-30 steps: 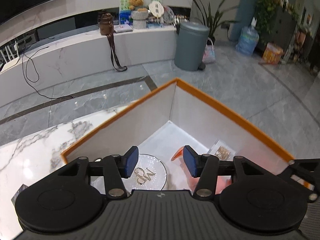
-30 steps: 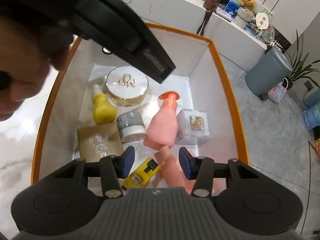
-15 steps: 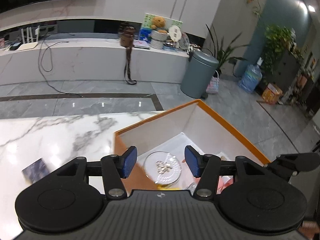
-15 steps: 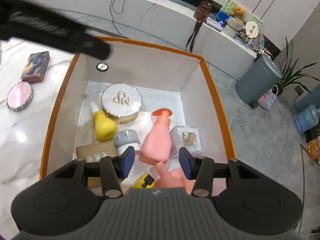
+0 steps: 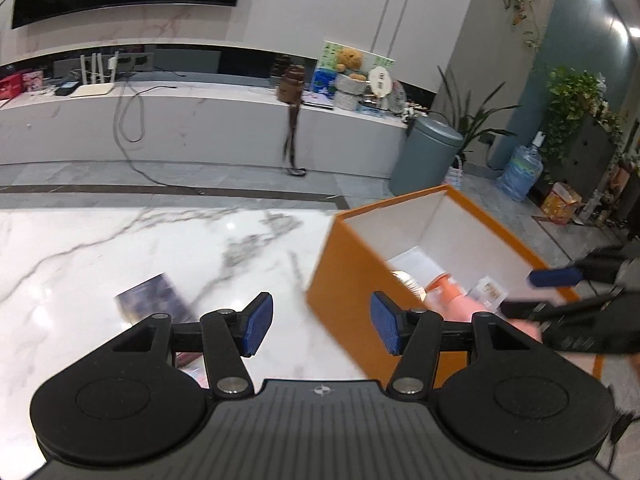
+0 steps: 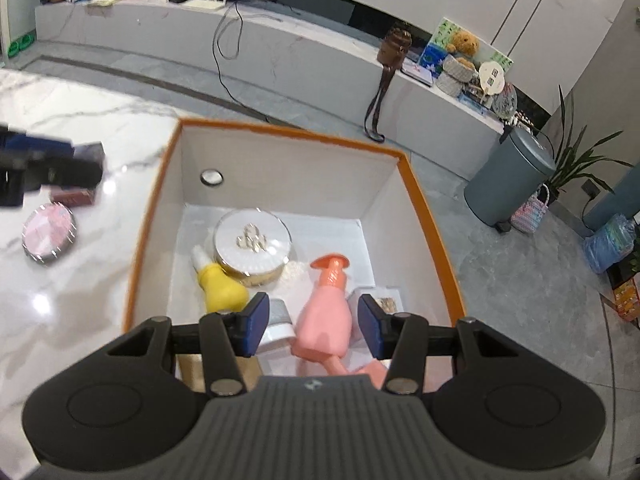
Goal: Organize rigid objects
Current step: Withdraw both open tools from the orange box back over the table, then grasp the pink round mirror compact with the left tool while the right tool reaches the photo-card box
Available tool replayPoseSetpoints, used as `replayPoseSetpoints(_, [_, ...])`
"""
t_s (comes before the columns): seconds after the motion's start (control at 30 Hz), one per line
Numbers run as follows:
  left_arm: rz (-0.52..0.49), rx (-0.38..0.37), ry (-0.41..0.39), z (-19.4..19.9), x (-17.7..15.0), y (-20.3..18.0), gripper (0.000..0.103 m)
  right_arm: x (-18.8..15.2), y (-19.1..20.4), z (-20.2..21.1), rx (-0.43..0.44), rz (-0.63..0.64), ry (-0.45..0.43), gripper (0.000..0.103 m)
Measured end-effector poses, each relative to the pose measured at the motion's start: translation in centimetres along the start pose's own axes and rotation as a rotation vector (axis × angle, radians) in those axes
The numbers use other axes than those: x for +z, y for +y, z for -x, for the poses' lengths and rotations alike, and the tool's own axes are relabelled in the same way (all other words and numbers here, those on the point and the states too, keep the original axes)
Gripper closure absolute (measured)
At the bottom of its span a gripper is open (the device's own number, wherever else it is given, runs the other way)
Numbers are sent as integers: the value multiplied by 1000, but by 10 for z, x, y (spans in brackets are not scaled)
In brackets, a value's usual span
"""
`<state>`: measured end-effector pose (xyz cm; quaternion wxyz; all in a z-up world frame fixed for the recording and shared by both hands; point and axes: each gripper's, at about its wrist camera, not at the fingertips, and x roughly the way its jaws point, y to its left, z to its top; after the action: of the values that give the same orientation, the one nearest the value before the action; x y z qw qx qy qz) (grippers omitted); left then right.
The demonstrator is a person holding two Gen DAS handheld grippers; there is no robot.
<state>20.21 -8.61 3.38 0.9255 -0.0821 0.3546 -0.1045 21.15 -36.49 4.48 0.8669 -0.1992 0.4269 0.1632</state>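
The left gripper (image 5: 321,329) has swung out of the box (image 5: 348,280), empty fingers opening, toward the booklet (image 5: 152,300) lower left; the right gripper (image 6: 307,322) hovers open.

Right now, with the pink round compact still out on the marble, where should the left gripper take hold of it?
Grip the pink round compact across its rim, coming straight down from above. It lies flat on the marble table, so only its thin edge offers opposing faces. The left gripper, jaws opening with nothing between them, should open wider first.
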Motion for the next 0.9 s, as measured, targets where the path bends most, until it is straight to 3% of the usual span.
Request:
replayPoseSetpoints(0.53, [22,60,39,25,-59,50,36,15,40,27,63,45,-176,54])
replayPoseSetpoints(0.9, [49,105,59,37,-85,89,35,19,104,28,144,139,-203,48])
